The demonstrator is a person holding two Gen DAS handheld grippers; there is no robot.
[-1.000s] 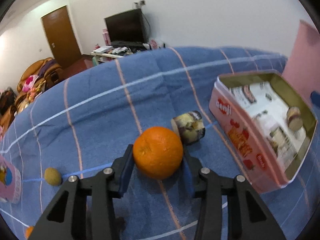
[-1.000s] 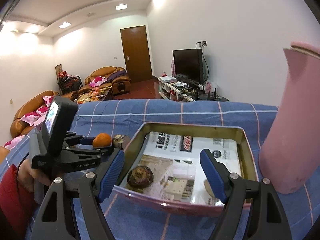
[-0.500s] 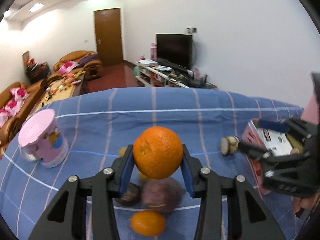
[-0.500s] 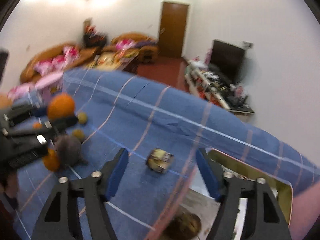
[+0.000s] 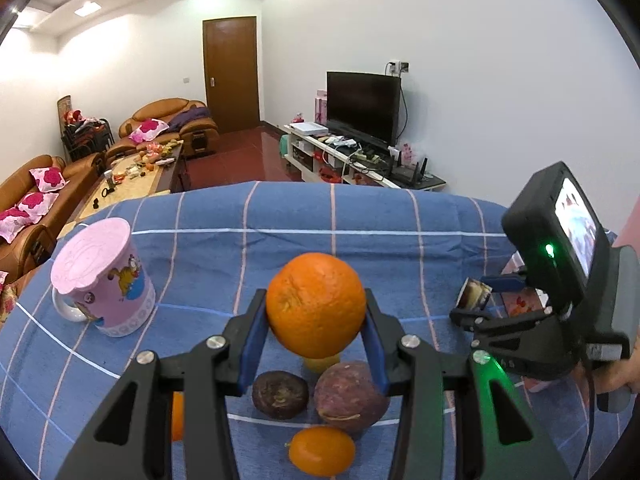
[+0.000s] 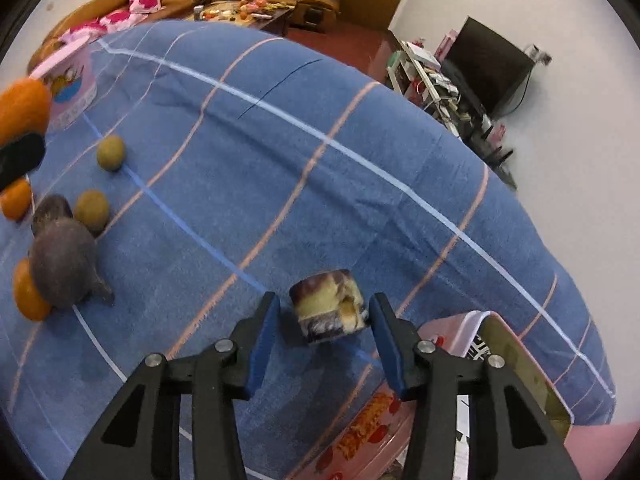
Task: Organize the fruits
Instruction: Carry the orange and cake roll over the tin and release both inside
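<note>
My left gripper is shut on a large orange and holds it above a cluster of fruit on the blue cloth: two dark purple passion fruits, a small orange and a yellowish fruit. My right gripper is open, its jaws on either side of a marbled cake piece that lies on the cloth. The same fruit cluster shows at the left of the right wrist view, with two small greenish-brown fruits.
A pink lidded mug stands at the left of the cloth. A pink tin box sits at the right, next to my right gripper. The right gripper's body is close beside the left one.
My left gripper carried the orange from near the tin box over to the fruit cluster by the mug. My right gripper swung from above the tin down around the cake piece.
</note>
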